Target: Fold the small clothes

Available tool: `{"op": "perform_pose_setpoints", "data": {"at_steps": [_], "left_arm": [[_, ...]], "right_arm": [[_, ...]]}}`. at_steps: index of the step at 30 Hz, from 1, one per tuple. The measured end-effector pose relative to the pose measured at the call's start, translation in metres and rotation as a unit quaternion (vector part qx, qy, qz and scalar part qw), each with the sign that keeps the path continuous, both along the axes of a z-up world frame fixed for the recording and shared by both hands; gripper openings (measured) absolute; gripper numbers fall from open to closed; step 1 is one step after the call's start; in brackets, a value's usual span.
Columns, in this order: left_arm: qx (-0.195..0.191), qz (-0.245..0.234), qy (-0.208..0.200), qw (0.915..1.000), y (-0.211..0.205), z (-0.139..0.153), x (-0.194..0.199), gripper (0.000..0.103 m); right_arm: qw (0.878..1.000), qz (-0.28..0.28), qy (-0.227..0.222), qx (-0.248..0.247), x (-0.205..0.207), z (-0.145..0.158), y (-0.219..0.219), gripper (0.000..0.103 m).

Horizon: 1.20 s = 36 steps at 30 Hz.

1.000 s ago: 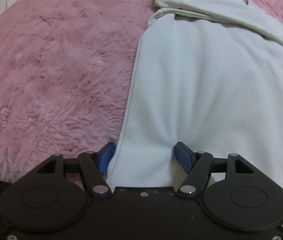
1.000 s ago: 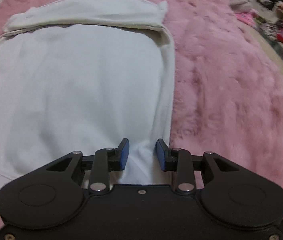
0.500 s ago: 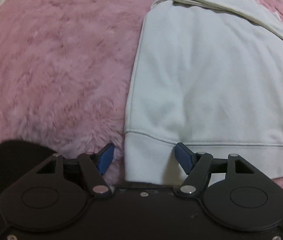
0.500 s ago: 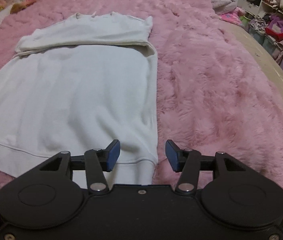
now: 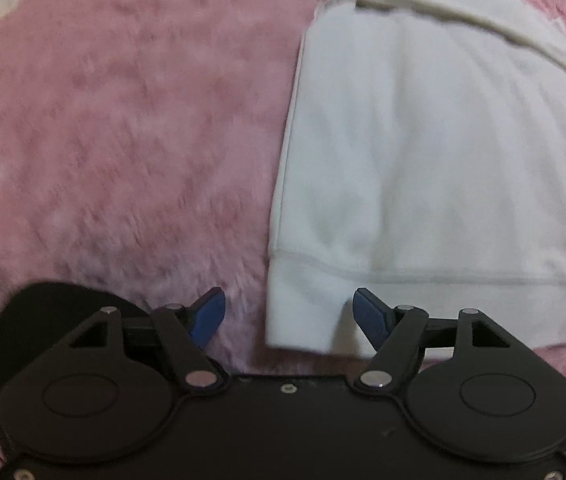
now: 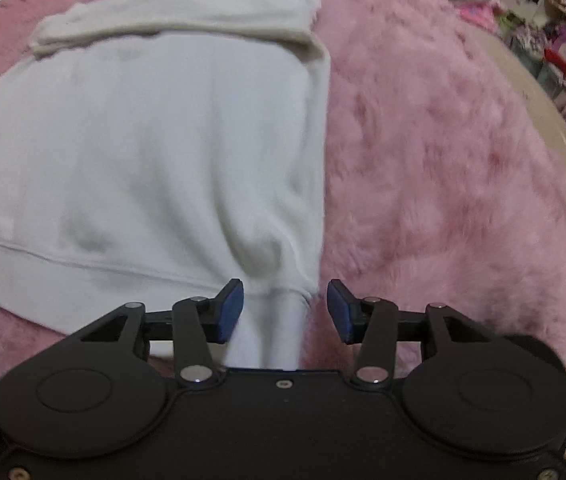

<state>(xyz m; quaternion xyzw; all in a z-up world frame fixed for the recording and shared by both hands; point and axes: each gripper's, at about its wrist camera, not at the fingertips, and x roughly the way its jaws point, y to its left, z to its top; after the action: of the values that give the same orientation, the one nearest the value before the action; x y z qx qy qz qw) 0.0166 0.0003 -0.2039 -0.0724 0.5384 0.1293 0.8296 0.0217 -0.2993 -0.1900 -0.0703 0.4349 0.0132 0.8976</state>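
White sweatshirt (image 5: 443, 160) is lying flat on the pink fluffy blanket (image 5: 123, 140), sleeves folded across the top w/ the ribbed hem band nearest both cameras — probably laid this way so the bottom edge can be lifted up over the body for the next fold. Left tool (image 5: 289, 314) is sitting at the hem's left corner, pads spread wide, gripping nothing; the corner is lying between the 2 blue pads w/o being pinched. Right tool (image 6: 285, 308) is at the hem's right corner, also well open & holding nothing, though a strip of hem is running down between its pads toward the tool body. Fabric there is bunching into a soft lump just above the band, so it's likely loose rather than taut. Sweatshirt looks thick, fleecy knit, w/ a stitched seam above the hem; should drape heavy & hold a crease poorly. Blanket pile is long & shaggy, so cloth may drag on it. Both views are blurring a bit.
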Motion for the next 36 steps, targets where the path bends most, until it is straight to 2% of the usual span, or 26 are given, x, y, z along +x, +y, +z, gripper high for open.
{"op": "perform_pose_setpoints", "data": {"at_steps": [5,7,9,11,12,13,15,18,21,23,26,28,29,31,33,36], "left_arm": [[0.025,-0.024,-0.066,0.9972,-0.014,0.028,0.021,0.073],[0.016,-0.028,-0.101,0.9944,-0.019,0.027,0.034,0.072],[-0.004,-0.05,-0.129,0.9905,-0.026,0.022,0.048,0.075],[0.011,-0.047,-0.048,0.9977,-0.029,-0.006,0.07,0.074],[0.028,-0.052,-0.014,0.9982,-0.032,-0.024,0.075,0.075],[0.036,-0.059,-0.022,0.9974,-0.034,-0.032,0.072,0.075],[0.044,-0.061,-0.033,0.9966,-0.036,-0.035,0.069,0.075],[0.035,-0.051,-0.042,0.9972,-0.032,-0.021,0.071,0.074],[0.053,-0.04,-0.076,0.9949,-0.025,0.001,0.075,0.073],[0.063,-0.03,-0.108,0.9917,-0.017,0.016,0.082,0.073],[0.054,-0.009,-0.143,0.9882,0.0,0.025,0.103,0.073],[0.051,-0.004,-0.13,0.9902,0.012,0.015,0.124,0.073],[0.056,-0.001,-0.111,0.9923,0.016,0.007,0.133,0.073],[0.062,0.002,-0.035,0.9974,0.031,-0.027,0.155,0.075],[0.052,-0.007,-0.036,0.9979,0.032,-0.037,0.157,0.075],[0.074,-0.024,-0.044,0.996,0.027,-0.025,0.151,0.075]], "right_arm": [[0.998,0.025,-0.059,0.008,0.011,0.02,0.013,0.042],[0.996,0.038,-0.079,0.019,0.023,0.02,0.015,0.024],[0.997,0.022,-0.076,-0.001,0.041,0.009,0.016,0.021],[0.999,0.01,-0.041,-0.018,0.057,-0.013,0.014,0.017],[1.0,0.002,-0.015,-0.015,0.064,-0.028,0.007,0.015],[1.0,-0.001,-0.008,-0.001,0.066,-0.038,0.001,0.015],[1.0,-0.006,-0.006,0.006,0.066,-0.031,-0.001,0.015],[1.0,-0.015,-0.007,0.023,0.067,-0.014,-0.001,0.015],[0.998,-0.02,-0.031,0.047,0.067,0.004,-0.003,0.015],[0.998,-0.025,-0.047,0.04,0.071,0.013,-0.003,0.015],[0.997,-0.032,-0.06,0.024,0.087,0.014,-0.002,0.015],[0.998,-0.038,-0.041,0.011,0.105,0.002,-0.007,0.015],[0.999,-0.048,-0.023,0.006,0.115,-0.011,-0.013,0.015],[0.998,-0.058,-0.005,0.037,0.122,-0.027,-0.025,0.015],[0.997,-0.059,-0.006,0.04,0.12,-0.018,-0.026,0.015],[0.997,-0.063,-0.027,0.037,0.111,-0.001,-0.025,0.015]]}}
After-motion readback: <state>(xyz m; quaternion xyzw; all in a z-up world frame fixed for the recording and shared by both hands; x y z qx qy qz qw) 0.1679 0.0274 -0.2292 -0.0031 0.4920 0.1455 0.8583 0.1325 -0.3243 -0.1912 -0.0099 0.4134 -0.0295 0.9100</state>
